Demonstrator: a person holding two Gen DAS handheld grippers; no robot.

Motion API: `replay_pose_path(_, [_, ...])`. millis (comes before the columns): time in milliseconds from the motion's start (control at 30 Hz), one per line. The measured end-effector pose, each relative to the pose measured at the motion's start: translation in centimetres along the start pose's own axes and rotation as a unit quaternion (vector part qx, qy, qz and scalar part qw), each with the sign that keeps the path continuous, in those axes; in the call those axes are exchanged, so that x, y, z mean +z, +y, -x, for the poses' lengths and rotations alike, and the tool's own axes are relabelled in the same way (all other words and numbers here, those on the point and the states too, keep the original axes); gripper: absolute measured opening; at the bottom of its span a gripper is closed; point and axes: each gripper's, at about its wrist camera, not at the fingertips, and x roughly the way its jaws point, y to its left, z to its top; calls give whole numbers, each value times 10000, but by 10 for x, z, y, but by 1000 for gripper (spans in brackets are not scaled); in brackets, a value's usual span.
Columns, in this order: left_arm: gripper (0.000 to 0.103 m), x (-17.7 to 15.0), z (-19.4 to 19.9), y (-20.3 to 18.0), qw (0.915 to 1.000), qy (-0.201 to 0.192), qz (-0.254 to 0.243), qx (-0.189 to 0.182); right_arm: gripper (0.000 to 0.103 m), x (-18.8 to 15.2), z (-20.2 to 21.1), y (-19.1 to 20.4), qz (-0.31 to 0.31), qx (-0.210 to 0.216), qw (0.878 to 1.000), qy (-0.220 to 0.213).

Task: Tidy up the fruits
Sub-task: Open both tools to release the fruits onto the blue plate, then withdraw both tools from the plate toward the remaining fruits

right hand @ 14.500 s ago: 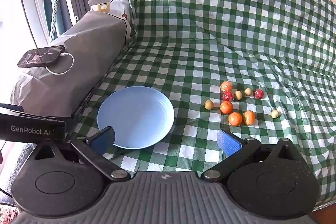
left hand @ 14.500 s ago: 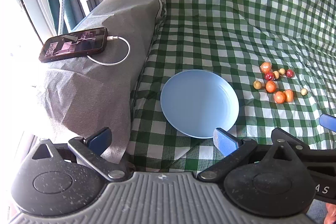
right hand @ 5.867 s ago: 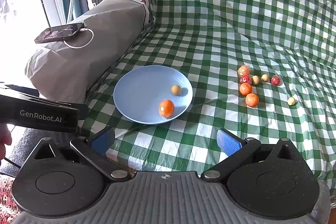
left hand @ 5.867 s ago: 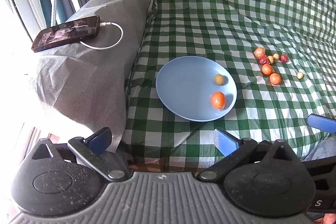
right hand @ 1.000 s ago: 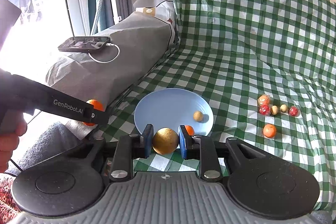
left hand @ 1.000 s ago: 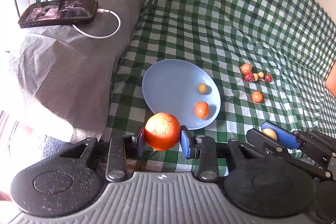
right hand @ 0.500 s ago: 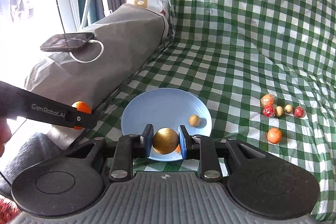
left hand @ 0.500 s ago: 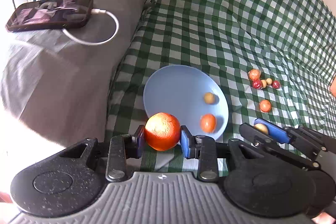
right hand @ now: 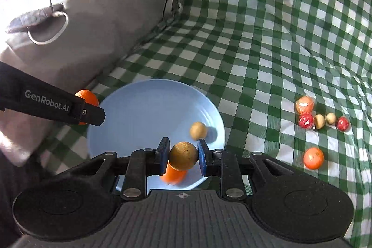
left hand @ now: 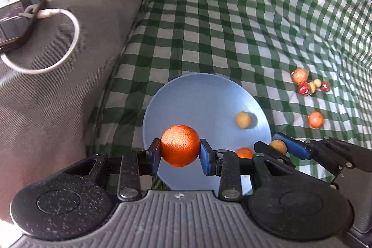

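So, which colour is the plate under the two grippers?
Light blue, plain; the plate shows best in the right wrist view.

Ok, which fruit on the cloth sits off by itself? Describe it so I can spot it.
Start at the blue plate on the green checked cloth and look right to the cluster of small fruits. Nearer the camera than that cluster lies a lone orange fruit, touching none of the others.

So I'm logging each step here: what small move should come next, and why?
Probably open both grippers: the left gripper holds an orange and the right gripper a brown fruit, both over the blue plate.
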Motion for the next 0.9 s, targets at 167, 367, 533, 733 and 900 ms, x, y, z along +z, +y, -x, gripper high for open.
replay_pose_path(167, [38, 7, -24, -3, 9996, 37, -199, 192, 27, 3, -25, 0, 187, -15, 9997, 128])
replay_pose_path(367, [102, 8, -11, 2, 9989, -384, -251, 90, 36, 11, -29, 2, 442, 193, 9988, 66])
replay_pose_path(533, [103, -9, 28, 6, 9972, -670, -315, 128, 85, 9, 6, 0, 416, -18, 9991, 25])
replay_pose_path(733, [103, -48, 71, 9, 9970, -490, -207, 561, 98, -17, 73, 7, 64, 47, 9999, 88])
replay_pose_path(900, [103, -78, 98, 8, 9971, -398, -172, 619, 102, -36, 122, 21, -125, -90, 9997, -197])
